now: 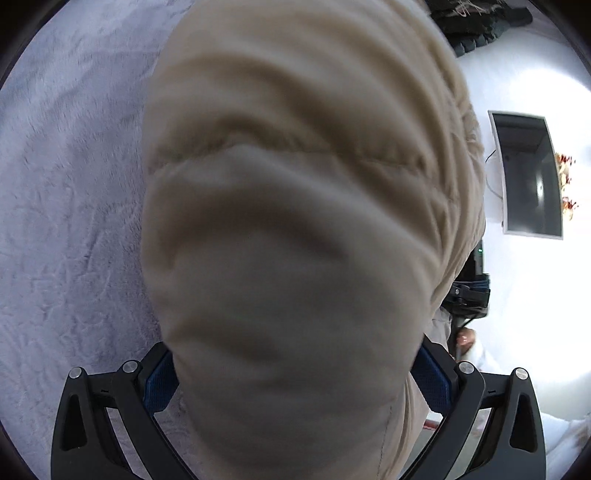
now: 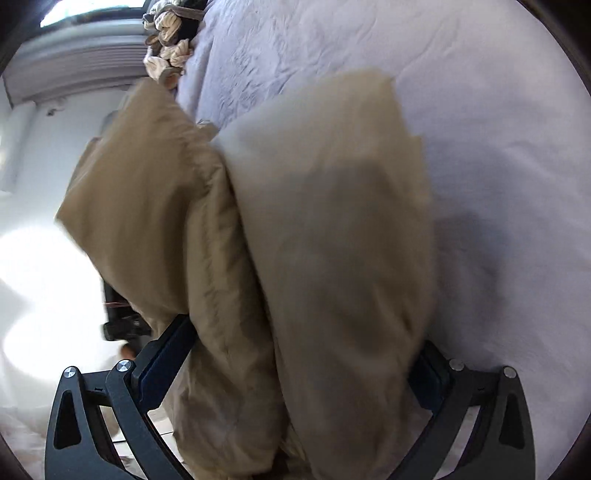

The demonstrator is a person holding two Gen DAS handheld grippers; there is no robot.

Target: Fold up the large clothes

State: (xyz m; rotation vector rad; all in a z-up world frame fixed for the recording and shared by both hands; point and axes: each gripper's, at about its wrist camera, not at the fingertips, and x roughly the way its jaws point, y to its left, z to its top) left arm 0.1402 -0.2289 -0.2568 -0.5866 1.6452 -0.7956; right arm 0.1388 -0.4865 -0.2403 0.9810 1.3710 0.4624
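A bulky beige garment [image 1: 295,184] fills the middle of the left wrist view, bunched in soft folds above the bed. My left gripper [image 1: 295,380] stands wide with the thick cloth packed between its blue pads [image 1: 162,384], which press on it. In the right wrist view the same beige garment [image 2: 314,240] hangs in two thick folds over the bed cover. My right gripper [image 2: 295,369] has its jaws at their widest, the cloth lying loosely between them and hiding most of the right pad.
A pale lilac plush bed cover [image 1: 66,184] spreads under everything [image 2: 480,147]. A dark clothes pile [image 1: 476,26] lies at its far end, and knotted light clothes [image 2: 170,37] by a window. A dark screen [image 1: 528,177] hangs on the white wall.
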